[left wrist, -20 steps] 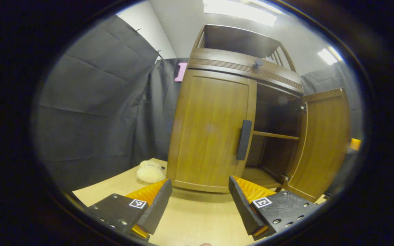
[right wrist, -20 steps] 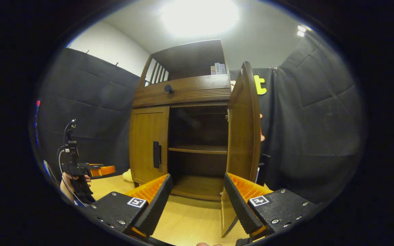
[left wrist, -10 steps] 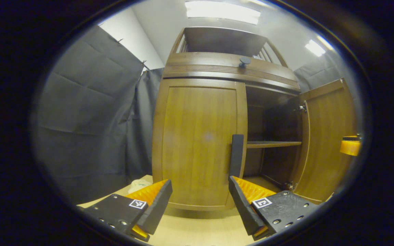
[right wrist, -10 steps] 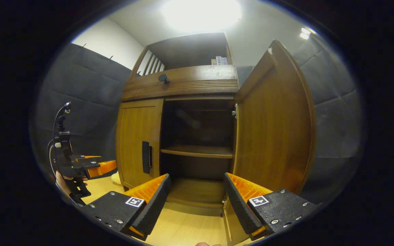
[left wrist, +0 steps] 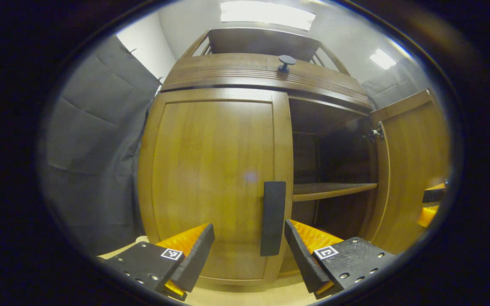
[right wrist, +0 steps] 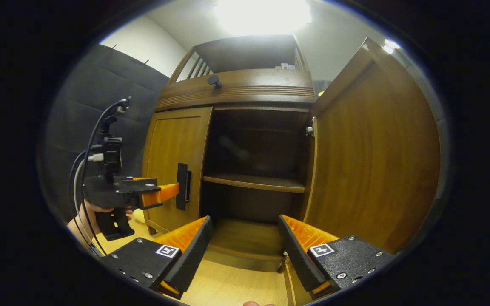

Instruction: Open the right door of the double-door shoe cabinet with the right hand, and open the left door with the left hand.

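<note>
The wooden shoe cabinet's left door [left wrist: 211, 178] is closed, with its black handle [left wrist: 273, 217] on the right edge. My left gripper [left wrist: 249, 244] is open, and the handle stands just ahead between its fingers, untouched. The right door [right wrist: 377, 161] is swung wide open, showing the dark inside and a shelf [right wrist: 253, 182]. My right gripper [right wrist: 245, 238] is open in front of the opening, holding nothing. In the right gripper view the left gripper [right wrist: 160, 193] reaches the closed left door [right wrist: 175, 163] near its handle [right wrist: 181, 187], held by a hand [right wrist: 85, 212]. The right door [left wrist: 411, 170] also shows at the right of the left gripper view.
The cabinet stands on a light wooden tabletop [right wrist: 236, 284]. A drawer with a round black knob [left wrist: 286, 62] sits above the doors, under an open top shelf. Black cloth walls [left wrist: 96, 140] close in on the left. A pale soft object [right wrist: 139, 216] lies by the cabinet's left foot.
My left gripper has moved closer to the left door, so the handle now stands between its fingers. The right door has swung further open and my right gripper has shifted slightly.
</note>
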Tool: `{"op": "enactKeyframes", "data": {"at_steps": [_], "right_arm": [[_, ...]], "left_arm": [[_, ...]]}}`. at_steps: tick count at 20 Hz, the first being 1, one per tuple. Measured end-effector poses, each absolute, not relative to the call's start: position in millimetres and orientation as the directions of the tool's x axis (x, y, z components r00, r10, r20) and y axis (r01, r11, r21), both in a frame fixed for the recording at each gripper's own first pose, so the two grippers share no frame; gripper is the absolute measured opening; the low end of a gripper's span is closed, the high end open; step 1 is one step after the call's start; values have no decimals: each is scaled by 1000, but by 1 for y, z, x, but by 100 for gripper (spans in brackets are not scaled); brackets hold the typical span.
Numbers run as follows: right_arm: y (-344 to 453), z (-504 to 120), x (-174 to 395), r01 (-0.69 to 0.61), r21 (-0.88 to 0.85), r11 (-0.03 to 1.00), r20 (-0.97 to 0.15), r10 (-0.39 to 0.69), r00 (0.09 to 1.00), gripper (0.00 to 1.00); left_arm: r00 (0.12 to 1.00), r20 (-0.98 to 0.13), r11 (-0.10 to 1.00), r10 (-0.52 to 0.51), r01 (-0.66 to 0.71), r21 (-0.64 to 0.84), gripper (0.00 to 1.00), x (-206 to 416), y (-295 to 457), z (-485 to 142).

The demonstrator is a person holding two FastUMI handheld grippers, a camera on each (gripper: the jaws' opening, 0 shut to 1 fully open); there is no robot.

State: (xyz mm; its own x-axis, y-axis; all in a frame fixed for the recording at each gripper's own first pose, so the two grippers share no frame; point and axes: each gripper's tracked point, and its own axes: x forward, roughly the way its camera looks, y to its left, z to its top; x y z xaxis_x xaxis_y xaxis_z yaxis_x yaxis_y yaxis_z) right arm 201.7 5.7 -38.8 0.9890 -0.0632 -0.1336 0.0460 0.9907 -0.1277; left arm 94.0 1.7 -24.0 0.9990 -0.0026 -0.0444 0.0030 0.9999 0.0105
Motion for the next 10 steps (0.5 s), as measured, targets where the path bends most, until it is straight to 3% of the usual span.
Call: {"op": "enactKeyframes", "data": {"at_steps": [2, 5, 7, 9, 10], "right_arm": [[6, -43, 209, 36, -136, 990, -148, -56, 987, 95], [5, -50, 211, 31, -129, 991, -150, -51, 987, 95], [2, -54, 213, 19, -110, 994, -153, -36, 988, 95], [2, -57, 216, 10, -98, 995, -155, -25, 988, 95], [2, -59, 217, 9, -98, 995, -157, -24, 987, 95]], "left_arm": [[999, -36, 1000, -22, 22, 1, 100, 103, -6, -22], [999, -31, 1000, -31, 31, 2, 82, 113, -11, -23], [1000, -27, 1000, 16, -16, -10, 71, 117, -3, -23], [999, -44, 999, -24, 23, -24, 60, 126, -16, -25], [999, -47, 1000, -11, 11, -2, 60, 130, -15, -27]]}}
